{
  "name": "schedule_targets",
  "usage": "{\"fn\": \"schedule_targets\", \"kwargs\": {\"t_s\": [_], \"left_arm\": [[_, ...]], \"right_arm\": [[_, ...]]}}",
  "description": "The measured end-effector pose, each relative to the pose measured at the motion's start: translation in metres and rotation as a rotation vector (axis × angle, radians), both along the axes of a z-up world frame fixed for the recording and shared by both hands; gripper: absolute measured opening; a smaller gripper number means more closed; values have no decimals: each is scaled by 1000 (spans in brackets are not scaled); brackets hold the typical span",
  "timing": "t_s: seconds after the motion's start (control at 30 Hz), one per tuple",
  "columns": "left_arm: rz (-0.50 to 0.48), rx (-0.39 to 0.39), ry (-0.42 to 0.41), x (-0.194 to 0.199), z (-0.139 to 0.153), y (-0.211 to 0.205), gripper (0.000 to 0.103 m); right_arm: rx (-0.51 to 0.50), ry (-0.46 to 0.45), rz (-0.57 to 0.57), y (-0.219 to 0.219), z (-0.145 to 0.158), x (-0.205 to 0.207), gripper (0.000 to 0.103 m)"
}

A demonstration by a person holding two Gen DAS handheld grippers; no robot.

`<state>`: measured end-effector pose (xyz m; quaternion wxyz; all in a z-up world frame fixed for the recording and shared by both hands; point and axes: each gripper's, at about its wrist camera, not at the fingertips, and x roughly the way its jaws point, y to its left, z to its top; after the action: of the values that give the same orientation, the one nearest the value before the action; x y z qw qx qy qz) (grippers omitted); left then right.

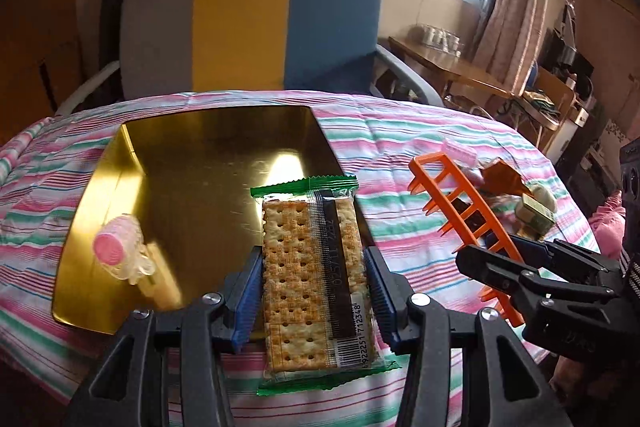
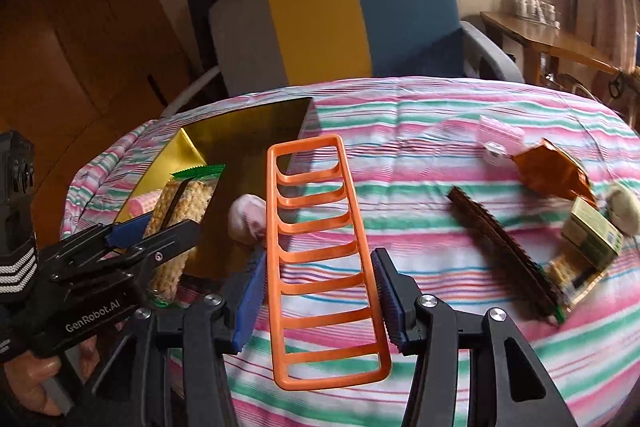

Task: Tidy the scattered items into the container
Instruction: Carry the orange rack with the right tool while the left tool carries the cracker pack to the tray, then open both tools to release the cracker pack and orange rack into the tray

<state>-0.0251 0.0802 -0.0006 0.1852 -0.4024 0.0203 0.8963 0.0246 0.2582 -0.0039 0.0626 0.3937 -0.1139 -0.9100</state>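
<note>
A gold tray (image 1: 192, 163) lies on the striped cloth; it also shows in the right wrist view (image 2: 256, 131). My left gripper (image 1: 314, 287) is shut on a cracker packet (image 1: 312, 283) with green ends, held over the tray's near right edge. A pink-capped clear item (image 1: 120, 255) lies in the tray at the left. My right gripper (image 2: 320, 295) is shut on an orange ladder-shaped comb (image 2: 316, 251), held above the cloth just right of the tray. The comb (image 1: 464, 211) and the right gripper (image 1: 508, 267) show at the right of the left wrist view.
Loose items lie on the cloth at the right: a dark brown comb (image 2: 504, 247), an orange wrapper (image 2: 556, 171), a pink-white box (image 2: 500, 139), a green-yellow box (image 2: 592, 239) and a pale round thing (image 2: 624, 211). A chair (image 1: 248, 27) stands behind the table.
</note>
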Motion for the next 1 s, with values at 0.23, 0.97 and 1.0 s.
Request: {"fn": "schedule_targets", "kwargs": {"t_s": [0.23, 0.97, 1.0], "left_arm": [[96, -44, -45, -35, -23, -44, 50], [186, -38, -143, -64, -53, -82, 50], [192, -40, -140, -64, -53, -83, 51]], "right_arm": [[-16, -25, 113, -61, 0, -64, 52], [-43, -167, 126, -99, -42, -134, 56], [-51, -153, 125, -98, -40, -131, 58]]}}
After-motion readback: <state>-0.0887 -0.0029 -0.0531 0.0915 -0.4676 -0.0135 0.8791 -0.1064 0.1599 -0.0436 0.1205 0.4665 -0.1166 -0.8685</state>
